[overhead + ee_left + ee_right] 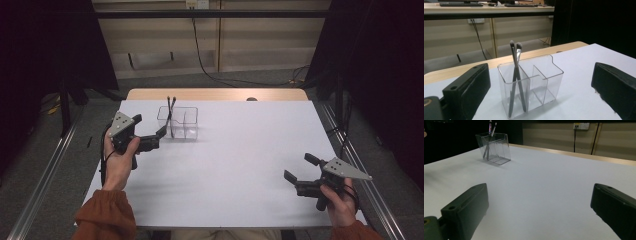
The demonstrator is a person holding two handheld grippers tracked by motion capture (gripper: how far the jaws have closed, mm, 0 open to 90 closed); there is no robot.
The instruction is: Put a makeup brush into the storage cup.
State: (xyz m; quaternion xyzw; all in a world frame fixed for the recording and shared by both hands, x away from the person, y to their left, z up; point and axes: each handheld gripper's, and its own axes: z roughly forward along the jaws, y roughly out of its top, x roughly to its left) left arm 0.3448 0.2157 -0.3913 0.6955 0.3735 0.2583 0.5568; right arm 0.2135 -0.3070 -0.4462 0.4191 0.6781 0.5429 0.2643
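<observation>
Two brushes (pixel 517 75) standing crossed in the left compartment of the clear holder (pixel 549 82), far left of table (pixel 240 165). Left gripper (pixel 162 131) just beside it, jaws wide, empty; right gripper (pixel 298 167) likewise, well apart. Risk: a nudge tips the holder.

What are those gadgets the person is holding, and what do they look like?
Two handheld grippers: the left gripper and right gripper are black, each with two blocky jaws and a grey three-cornered plate on top. A black cable trails from the left one. The sleeves are rust-orange.
</observation>
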